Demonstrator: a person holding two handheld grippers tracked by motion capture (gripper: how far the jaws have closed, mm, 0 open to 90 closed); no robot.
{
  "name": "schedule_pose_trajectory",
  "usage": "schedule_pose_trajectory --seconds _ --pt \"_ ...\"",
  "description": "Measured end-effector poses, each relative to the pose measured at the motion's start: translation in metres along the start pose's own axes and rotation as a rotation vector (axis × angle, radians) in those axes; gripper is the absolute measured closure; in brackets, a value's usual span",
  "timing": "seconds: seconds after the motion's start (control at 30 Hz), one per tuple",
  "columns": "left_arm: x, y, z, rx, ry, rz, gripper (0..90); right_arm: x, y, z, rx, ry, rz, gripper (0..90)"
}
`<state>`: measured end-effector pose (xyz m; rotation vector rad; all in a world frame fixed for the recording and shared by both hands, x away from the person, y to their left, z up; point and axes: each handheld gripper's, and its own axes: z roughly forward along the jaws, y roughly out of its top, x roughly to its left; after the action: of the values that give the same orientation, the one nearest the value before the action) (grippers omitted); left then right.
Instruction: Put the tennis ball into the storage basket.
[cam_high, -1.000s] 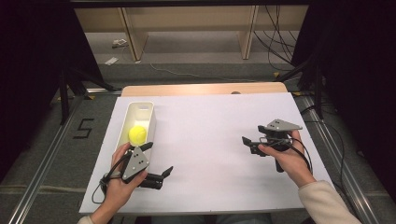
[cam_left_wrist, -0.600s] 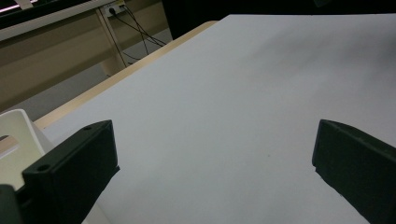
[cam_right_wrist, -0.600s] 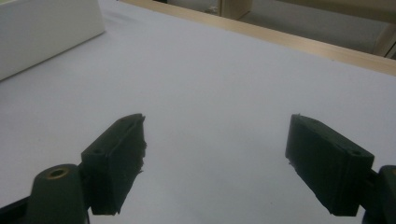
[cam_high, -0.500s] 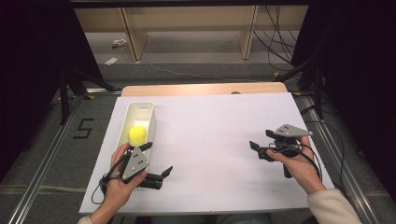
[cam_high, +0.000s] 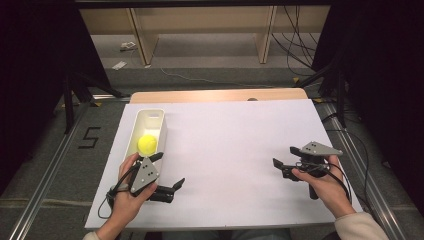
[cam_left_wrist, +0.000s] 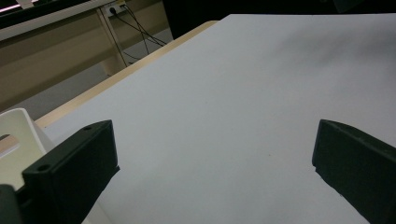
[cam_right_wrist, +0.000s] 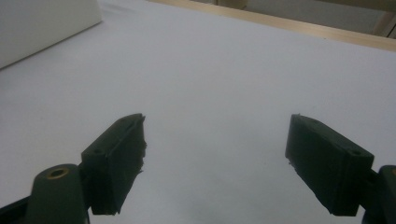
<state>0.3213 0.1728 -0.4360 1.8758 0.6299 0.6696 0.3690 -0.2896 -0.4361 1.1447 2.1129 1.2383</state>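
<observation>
A yellow ball (cam_high: 147, 144) lies inside a long white tray (cam_high: 159, 116) at the table's left side. My left gripper (cam_high: 167, 171) is held just in front of the tray's near end, low over the white table surface (cam_high: 230, 130), its jaws wide apart and empty. In the left gripper view the left gripper (cam_left_wrist: 215, 149) is open, with the tray's corner (cam_left_wrist: 14, 133) at the left edge. My right gripper (cam_high: 285, 156) hovers at the right side, open, pointing left. The right gripper view has the right gripper (cam_right_wrist: 217, 128) open over bare white surface, and the tray's wall (cam_right_wrist: 42, 23) far off.
A wooden strip (cam_high: 220, 95) edges the table's far side, with shelving legs and cables (cam_high: 295, 45) on the floor beyond. Metal rails run along both sides of the table. The white surface lies wide between the two grippers.
My right gripper has moved to the right and nearer the table's front edge, staying open. The left gripper, tray and ball have kept their places.
</observation>
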Motion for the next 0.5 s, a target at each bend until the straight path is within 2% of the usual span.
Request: schedule_pose_trajectory --seconds 0.5 --pt "-0.0006 -0.0001 0.0007 0.002 -0.008 0.005 0.0 0.0001 -0.0032 -0.0044 -0.014 0.011 -0.004 20.2"
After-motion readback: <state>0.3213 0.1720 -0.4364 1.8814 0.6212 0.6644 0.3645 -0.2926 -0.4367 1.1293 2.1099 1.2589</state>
